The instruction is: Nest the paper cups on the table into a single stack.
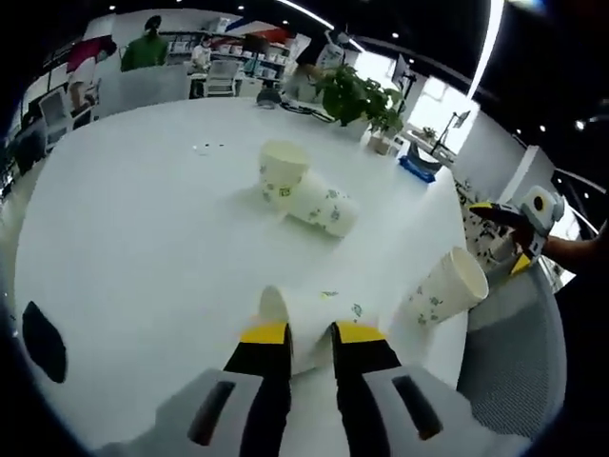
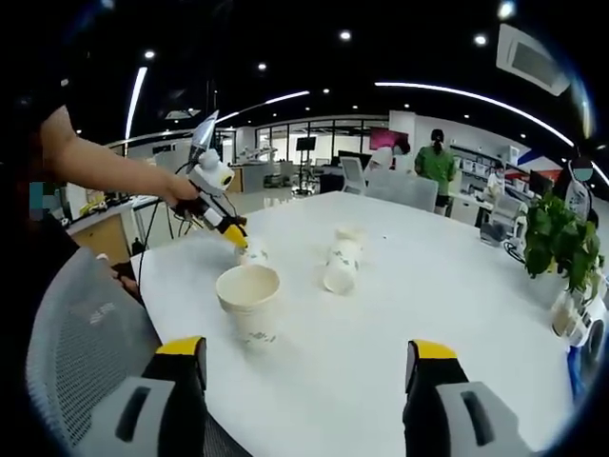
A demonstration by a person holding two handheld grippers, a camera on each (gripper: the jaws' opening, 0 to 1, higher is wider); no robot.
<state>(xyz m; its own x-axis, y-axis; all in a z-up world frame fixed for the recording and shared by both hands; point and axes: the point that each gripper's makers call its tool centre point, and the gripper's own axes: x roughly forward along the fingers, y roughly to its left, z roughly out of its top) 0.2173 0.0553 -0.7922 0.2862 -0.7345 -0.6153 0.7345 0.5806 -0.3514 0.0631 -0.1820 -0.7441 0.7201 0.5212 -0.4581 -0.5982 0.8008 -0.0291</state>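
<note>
Left gripper (image 1: 310,333): jaws closed on a lying paper cup (image 1: 303,324), pinching its wall near the rim; seen from the right gripper view, it (image 2: 238,243) is held at the table's near-left side with a cup at its tips.
Right gripper (image 2: 309,360): jaws spread wide, nothing between them, hovering over the table edge; in the left gripper view it (image 1: 519,249) hangs off to the right.
Upright cup (image 2: 249,302): stands alone, just ahead of the right gripper (mouth up).
Two far cups (image 1: 304,195): lying on their sides mid-table, touching.
Table (image 1: 143,219): white, round.
Potted plants (image 1: 357,95): at the far edge.
Grey mesh chair (image 2: 81,333): beside the table.
</note>
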